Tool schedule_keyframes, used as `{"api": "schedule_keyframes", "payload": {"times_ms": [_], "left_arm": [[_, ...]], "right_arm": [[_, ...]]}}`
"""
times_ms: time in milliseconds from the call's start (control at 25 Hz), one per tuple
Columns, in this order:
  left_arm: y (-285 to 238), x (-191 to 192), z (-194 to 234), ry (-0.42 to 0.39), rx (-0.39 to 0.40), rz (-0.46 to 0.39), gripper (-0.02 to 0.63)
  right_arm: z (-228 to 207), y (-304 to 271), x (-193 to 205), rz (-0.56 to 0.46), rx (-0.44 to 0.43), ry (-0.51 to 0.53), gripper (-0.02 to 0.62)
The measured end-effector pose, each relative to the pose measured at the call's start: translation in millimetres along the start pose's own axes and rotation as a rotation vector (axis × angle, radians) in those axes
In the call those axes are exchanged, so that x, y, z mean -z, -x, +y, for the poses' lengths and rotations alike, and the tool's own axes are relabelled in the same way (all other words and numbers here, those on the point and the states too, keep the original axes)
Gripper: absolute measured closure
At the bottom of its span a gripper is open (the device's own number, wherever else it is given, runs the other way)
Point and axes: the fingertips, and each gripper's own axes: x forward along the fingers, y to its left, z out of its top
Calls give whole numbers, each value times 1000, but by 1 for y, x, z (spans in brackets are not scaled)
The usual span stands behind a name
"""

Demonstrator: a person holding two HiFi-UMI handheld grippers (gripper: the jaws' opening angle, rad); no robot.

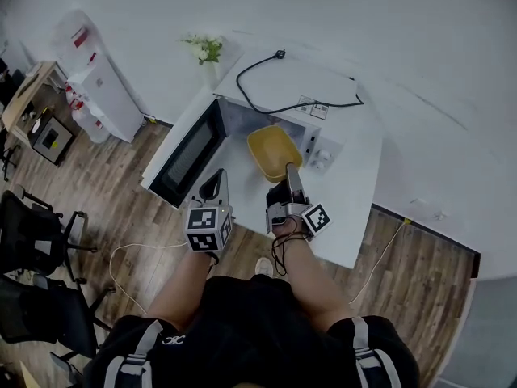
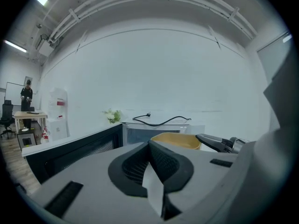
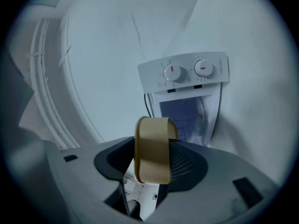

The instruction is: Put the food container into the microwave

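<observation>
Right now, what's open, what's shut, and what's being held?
Microwave door: open wide.
Food container: held by its rim, in front of the microwave opening.
Right gripper: shut on the food container.
Left gripper: shut, empty.
Power cord: lying loose on the microwave's top, unplugged.

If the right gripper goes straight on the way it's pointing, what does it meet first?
Probably the microwave. The right gripper, shut on the container, points at its open cavity, just beside the knob panel. Depth is unclear, so it may clip that panel's edge.
</observation>
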Motion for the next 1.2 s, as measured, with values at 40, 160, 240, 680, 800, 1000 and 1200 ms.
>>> {"api": "schedule_keyframes", "payload": {"times_ms": [40, 160, 240, 680, 800, 1000, 1200], "left_arm": [[-7, -1, 2, 3, -5, 0, 601], [-25, -2, 9, 9, -12, 5, 601], [-37, -1, 13, 19, -15, 11, 601], [-106, -7, 42, -6, 79, 35, 601], [-121, -12, 50, -9, 123, 35, 601], [-146, -22, 60, -20, 191, 30, 601], [-162, -25, 69, -9, 231, 29, 601]], "right_arm": [[-5, -6, -3, 2, 6, -4, 380], [-20, -23, -9, 1, 20, -19, 380], [-31, -31, -14, -2, 33, -26, 380], [-85, -85, -34, -130, 78, -36, 377], [-101, -101, -37, -171, 100, -26, 379], [-119, -137, -42, -232, 121, -21, 376], [-130, -172, -54, -286, 133, 0, 376]]}}
